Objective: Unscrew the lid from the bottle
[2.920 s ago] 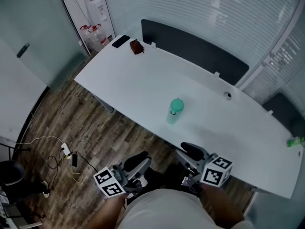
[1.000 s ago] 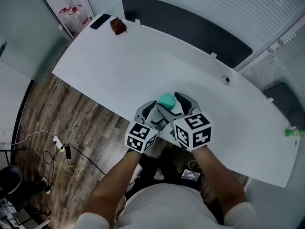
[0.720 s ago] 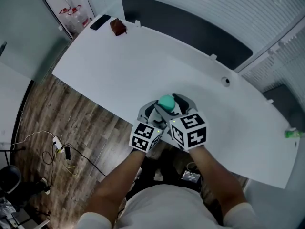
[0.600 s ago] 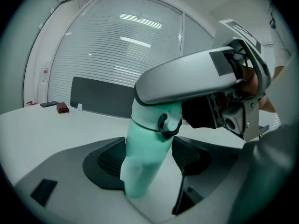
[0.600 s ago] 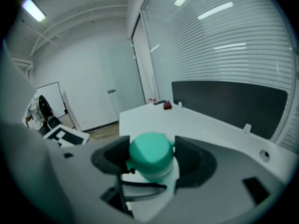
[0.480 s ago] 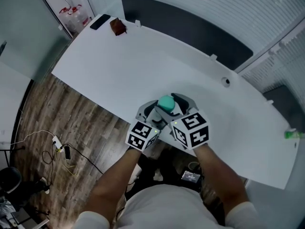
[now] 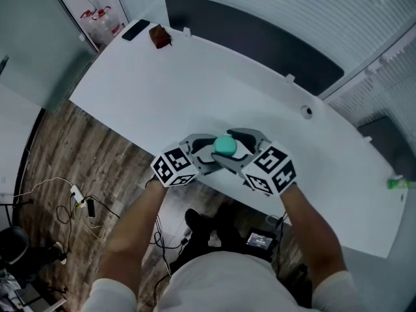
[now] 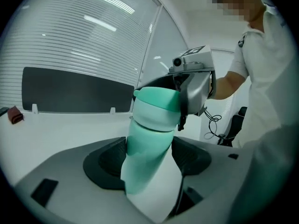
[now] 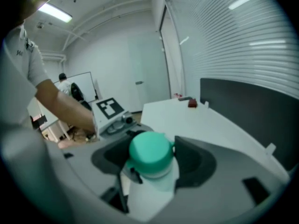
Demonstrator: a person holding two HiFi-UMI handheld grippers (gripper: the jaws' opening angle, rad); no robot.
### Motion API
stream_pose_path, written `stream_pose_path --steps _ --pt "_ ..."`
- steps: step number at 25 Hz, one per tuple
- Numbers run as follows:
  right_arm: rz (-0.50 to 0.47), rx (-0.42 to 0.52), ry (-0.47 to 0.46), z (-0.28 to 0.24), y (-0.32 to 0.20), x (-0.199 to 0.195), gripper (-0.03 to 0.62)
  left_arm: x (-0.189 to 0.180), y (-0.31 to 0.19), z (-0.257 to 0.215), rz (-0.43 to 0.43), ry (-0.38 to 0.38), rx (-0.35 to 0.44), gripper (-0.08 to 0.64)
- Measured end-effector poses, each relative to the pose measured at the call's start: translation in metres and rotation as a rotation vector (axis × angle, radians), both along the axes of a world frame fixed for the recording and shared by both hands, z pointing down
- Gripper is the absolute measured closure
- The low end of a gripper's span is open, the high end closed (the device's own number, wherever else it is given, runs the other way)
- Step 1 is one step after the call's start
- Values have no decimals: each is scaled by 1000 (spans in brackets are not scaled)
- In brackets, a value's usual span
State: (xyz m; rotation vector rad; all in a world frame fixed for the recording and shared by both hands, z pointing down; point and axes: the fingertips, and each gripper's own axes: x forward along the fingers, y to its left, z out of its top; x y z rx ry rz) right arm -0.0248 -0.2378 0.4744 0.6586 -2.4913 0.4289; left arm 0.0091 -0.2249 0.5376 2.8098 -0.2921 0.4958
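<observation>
We hold the bottle (image 8: 145,171) tilted by the near edge of the counter (image 7: 195,77), between both grippers. The fingers (image 8: 105,160) of the left gripper (image 8: 148,164) pinch its pale body; those of the right gripper (image 9: 152,161) pinch the green lid (image 9: 149,152). It looks like light, smooth plastic, probably slippery and a little squeezable, so we judge the body wants a firm hold and the lid a square grip round its rim.

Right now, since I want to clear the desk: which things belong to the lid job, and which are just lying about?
In the job: bottle, lid, left gripper shut on the bottle, right gripper shut on the lid.
Lying about: phone and brown thing at the desk's far corner, green thing at its right end.
</observation>
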Motion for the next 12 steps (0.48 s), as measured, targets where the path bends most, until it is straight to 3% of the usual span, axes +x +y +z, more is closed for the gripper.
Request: stream_pose_path --steps 3,8,12 --pt "48 -4 -4 0 -3 1 282 -3 -3 -3 -86 7 14 249" --pt "184 -4 -25 1 -5 3 282 -12 -6 2 -385 -47 170 249" --pt "318 7 -42 1 -6 6 282 -5 -10 8 -521 -74 149 249"
